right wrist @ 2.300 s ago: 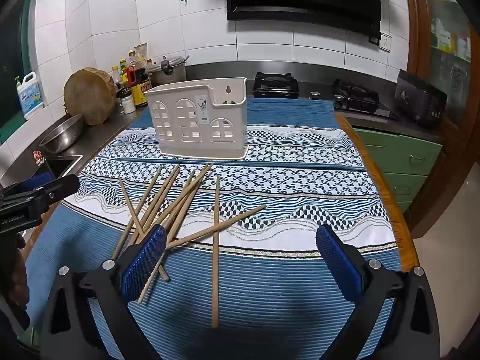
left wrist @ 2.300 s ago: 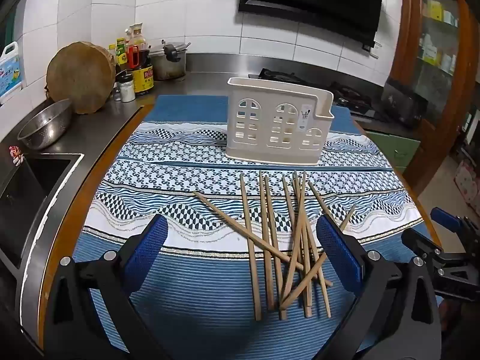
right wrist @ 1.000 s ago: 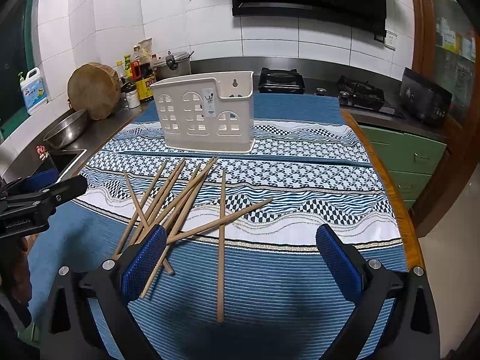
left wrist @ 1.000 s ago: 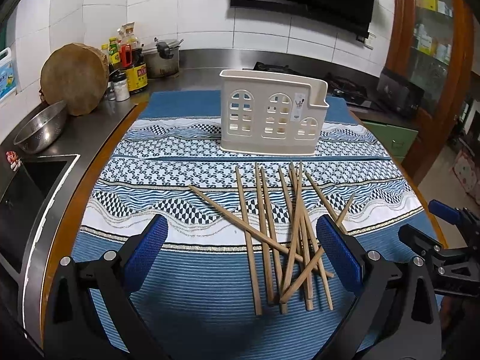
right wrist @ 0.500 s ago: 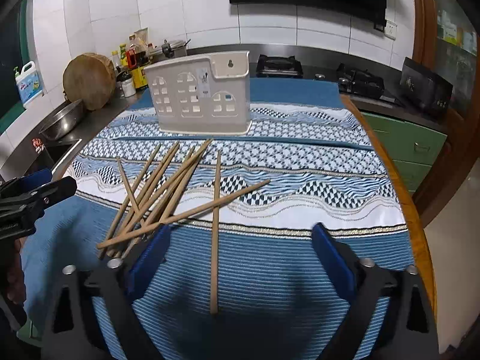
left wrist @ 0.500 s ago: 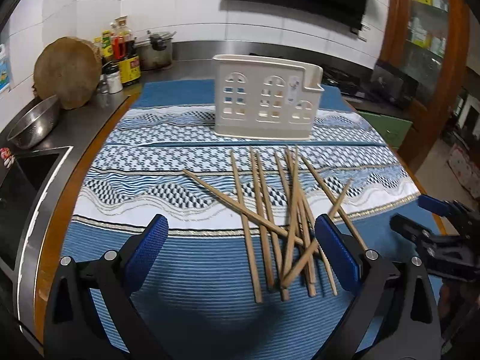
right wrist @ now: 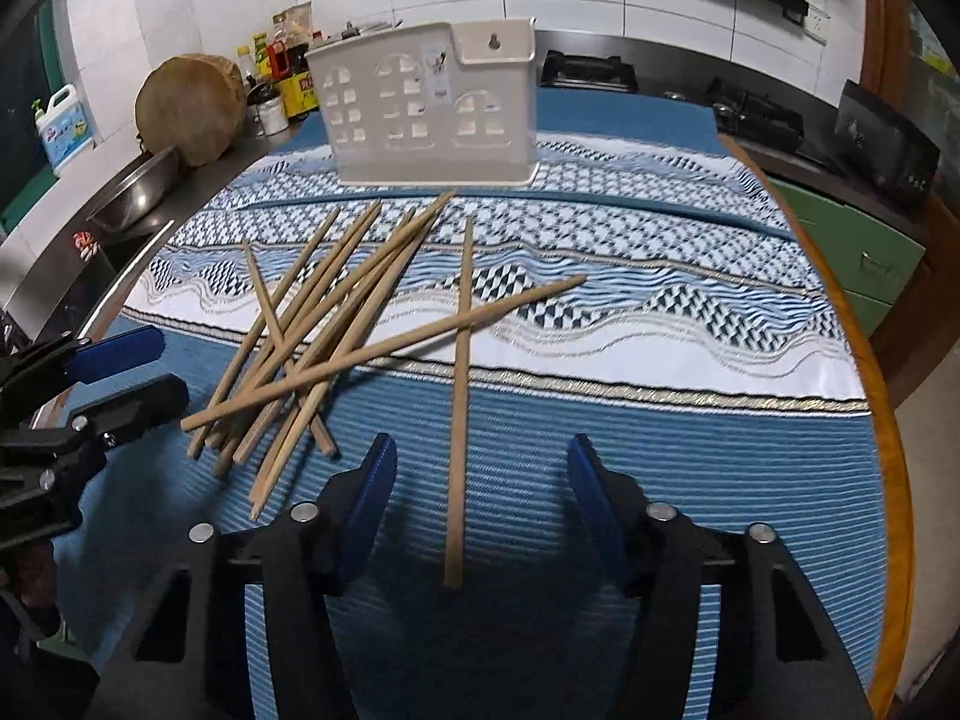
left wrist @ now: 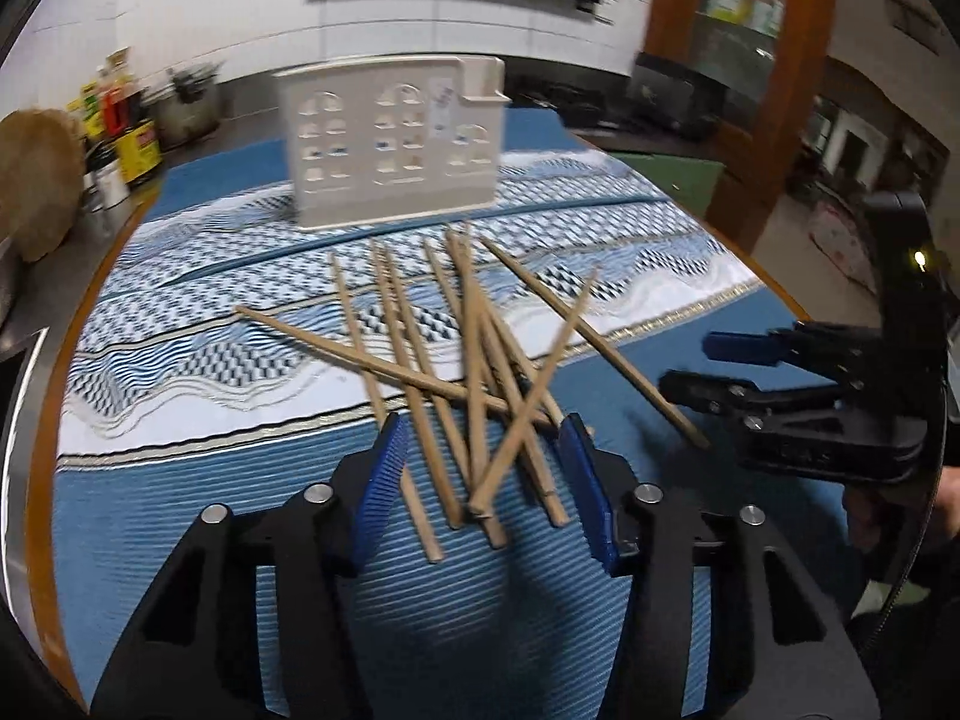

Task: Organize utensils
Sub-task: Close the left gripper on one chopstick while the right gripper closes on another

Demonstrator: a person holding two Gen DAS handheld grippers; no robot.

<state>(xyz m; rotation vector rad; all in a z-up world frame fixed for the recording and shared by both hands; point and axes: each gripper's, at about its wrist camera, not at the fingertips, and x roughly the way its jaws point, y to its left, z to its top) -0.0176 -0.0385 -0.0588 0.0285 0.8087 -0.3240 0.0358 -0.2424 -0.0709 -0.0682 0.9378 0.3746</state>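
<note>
With both jaws spread, the left gripper (left wrist: pixel 483 480) is straddling the near ends of the chopsticks (left wrist: pixel 474 360) piled on the cloth (right wrist: pixel 660 450) before the holder (right wrist: pixel 432 114), and would do best pinching few; motion blur is hiding which sticks lie topmost, while the right gripper (right wrist: pixel 480 492) is bracketing one stick (right wrist: pixel 461 396).

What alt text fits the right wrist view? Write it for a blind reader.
The open right gripper hovers over a blue patterned tablecloth, straddling the near end of a single wooden chopstick. A crossed pile of chopsticks lies to its left, near the left gripper; a white utensil holder stands behind.
</note>
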